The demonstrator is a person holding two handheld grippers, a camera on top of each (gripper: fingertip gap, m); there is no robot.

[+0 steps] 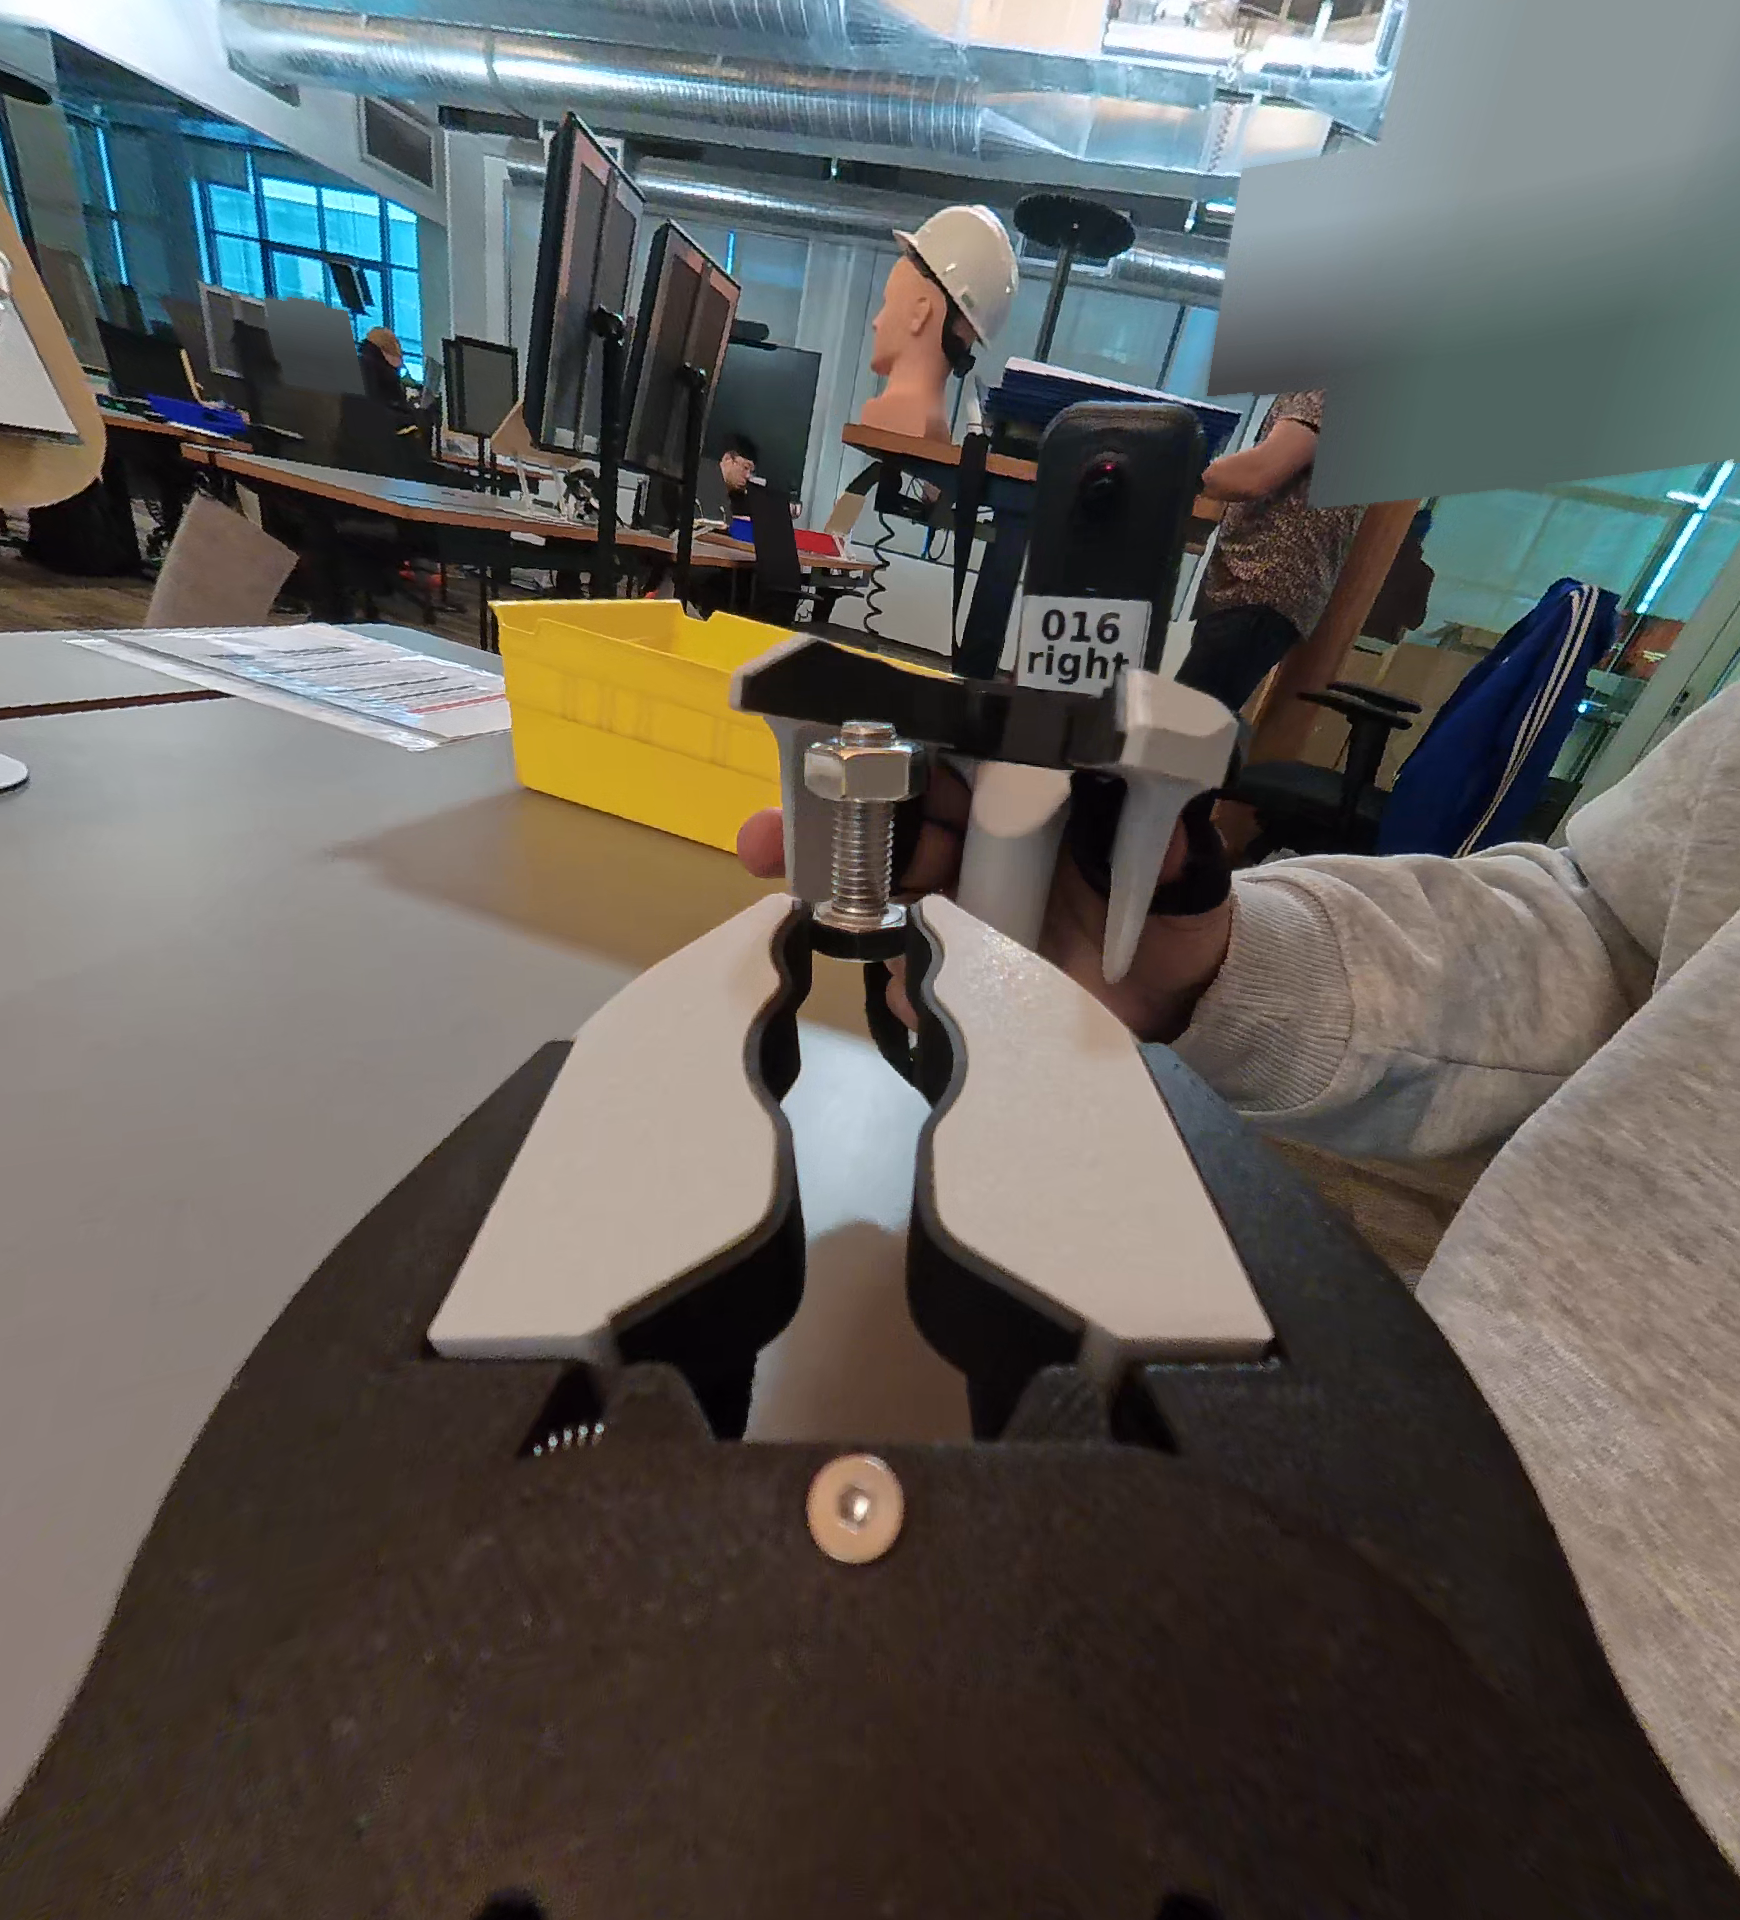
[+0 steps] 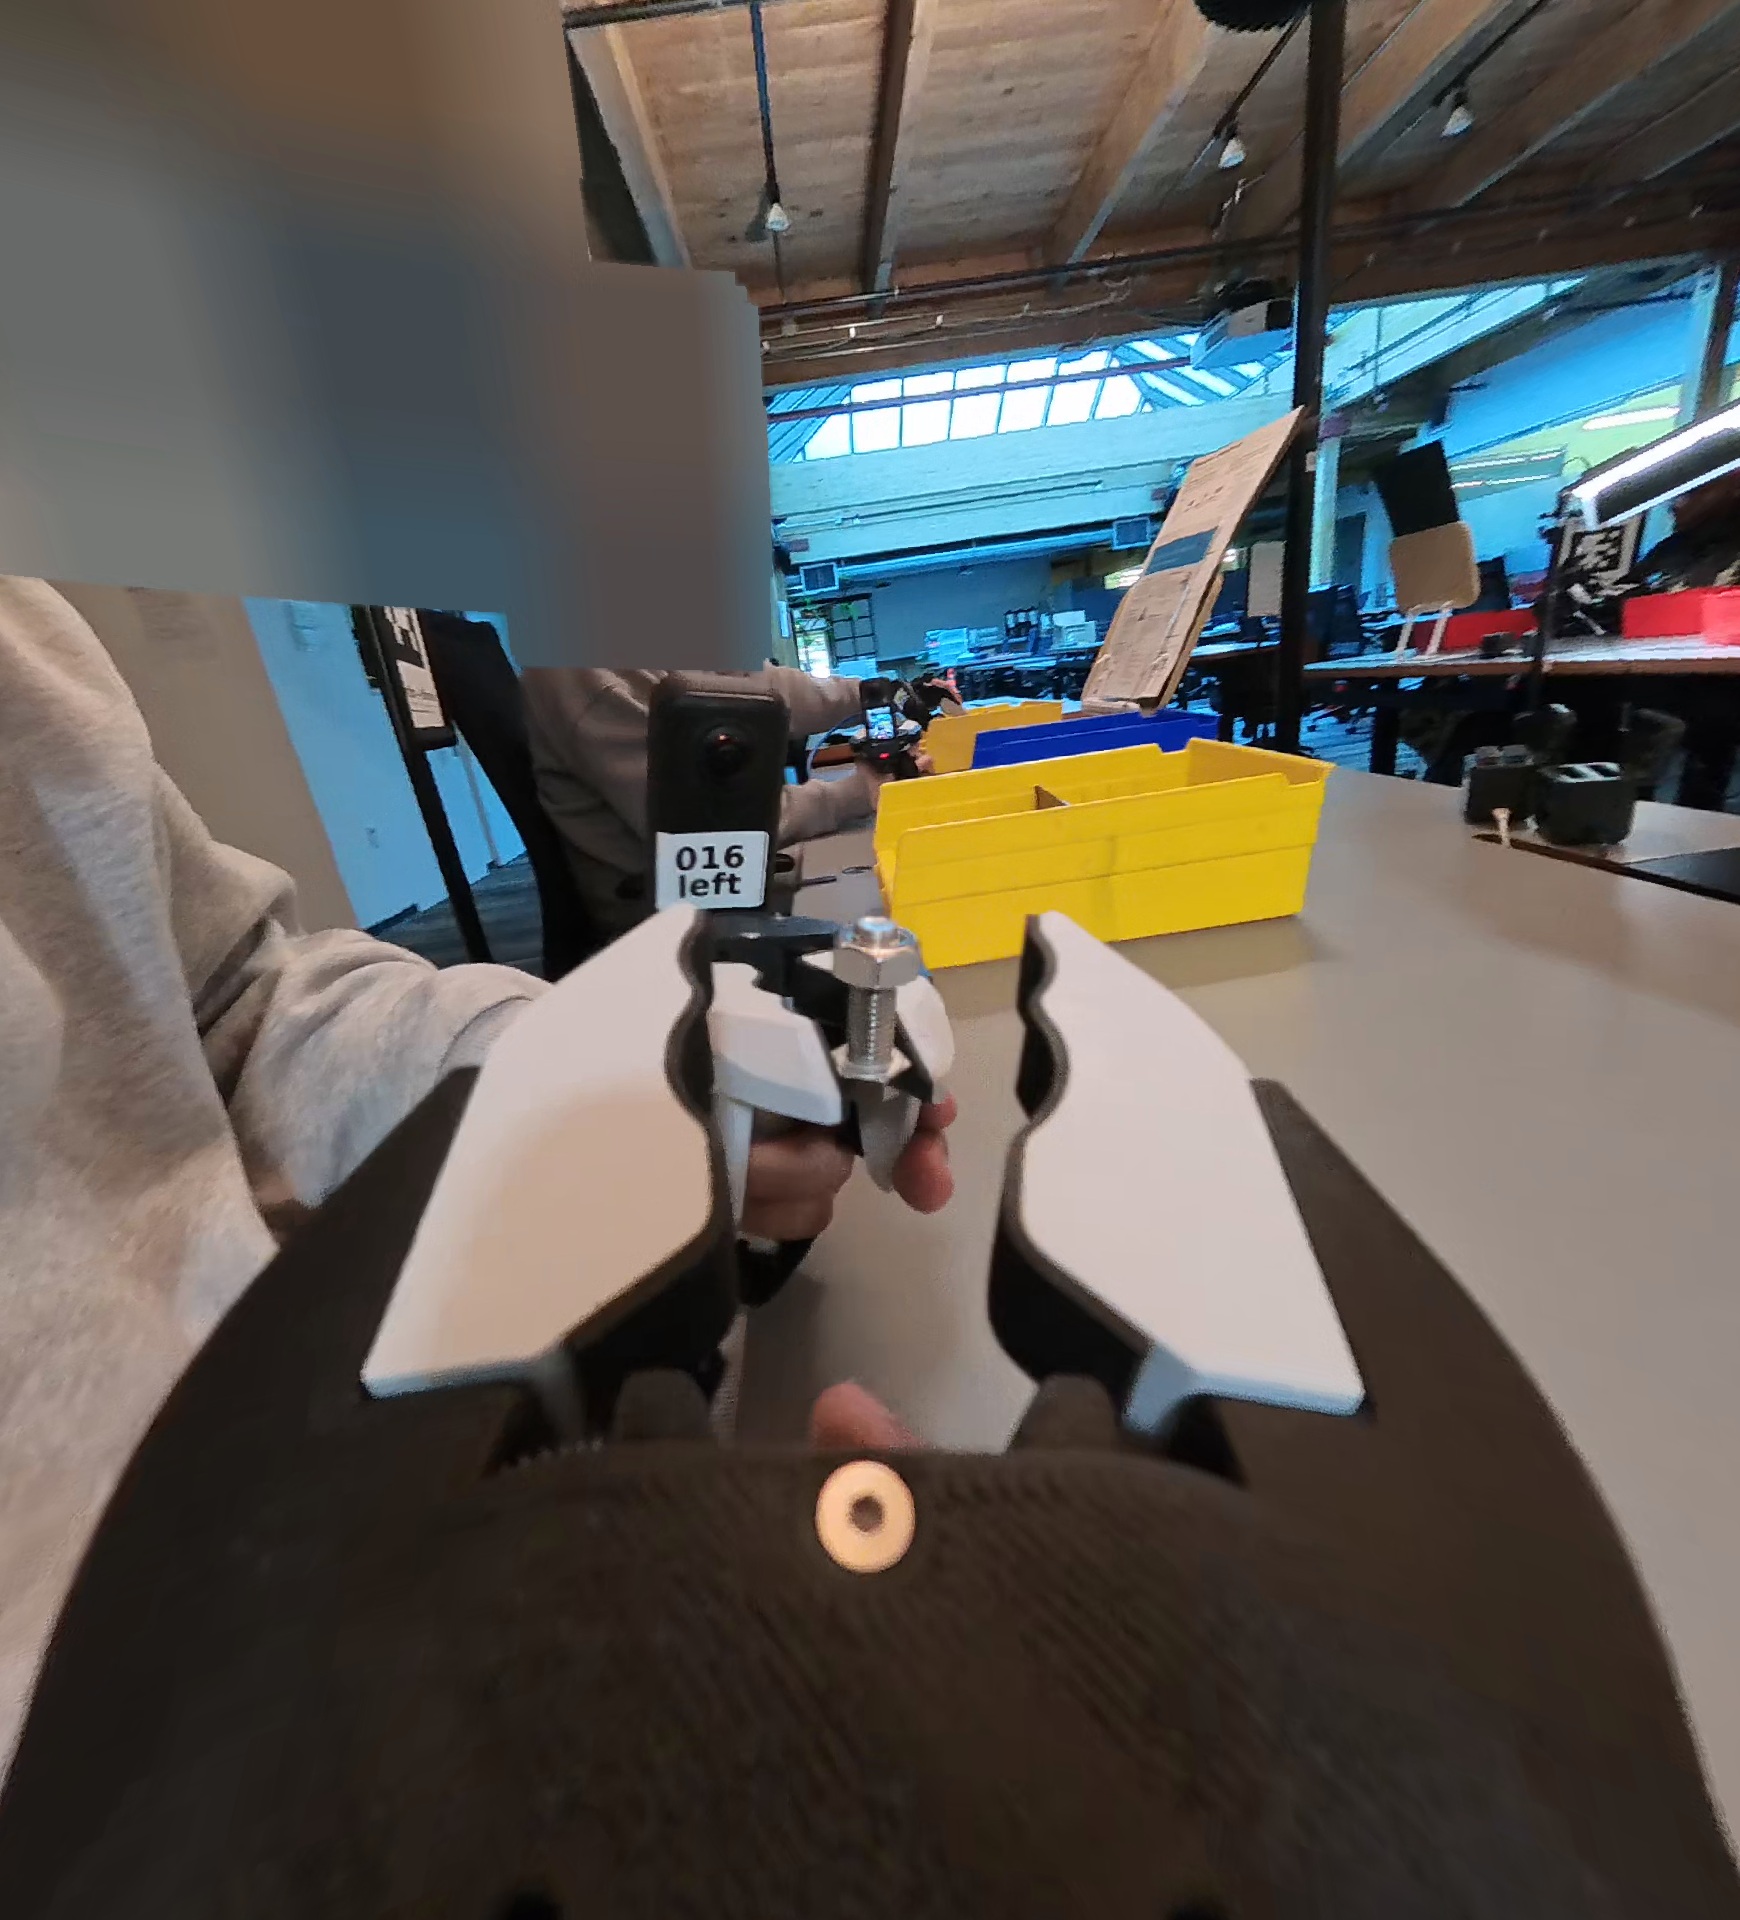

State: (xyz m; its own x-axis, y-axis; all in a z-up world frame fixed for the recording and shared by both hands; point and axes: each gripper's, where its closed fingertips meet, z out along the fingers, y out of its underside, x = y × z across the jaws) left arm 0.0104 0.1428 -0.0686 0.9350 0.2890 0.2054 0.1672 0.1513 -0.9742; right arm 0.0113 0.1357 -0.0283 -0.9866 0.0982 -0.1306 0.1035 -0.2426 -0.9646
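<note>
A silver bolt [image 1: 853,852] stands upright with a hex nut [image 1: 864,774] threaded near its top. My left gripper [image 1: 855,930] is shut on the bolt's lower end, just above a grey table [image 1: 222,935]. My right gripper [image 2: 861,966] is open, with its white fingers [image 2: 1157,1143] on either side of the nut [image 2: 874,961] and not touching it. In the left wrist view the right gripper [image 1: 965,790] faces me, one finger right beside the nut. The left gripper [image 2: 871,1091] shows in the right wrist view holding the bolt [image 2: 871,1023] from below.
A yellow bin [image 1: 637,727] sits on the table behind the grippers; it also shows in the right wrist view [image 2: 1094,862], with a blue bin [image 2: 1084,738] behind it. A laminated sheet [image 1: 326,670] lies far left. Small black blocks [image 2: 1562,800] stand at the far right. Grey sleeves flank both grippers. Less than 4 cm separates the two grippers' tips.
</note>
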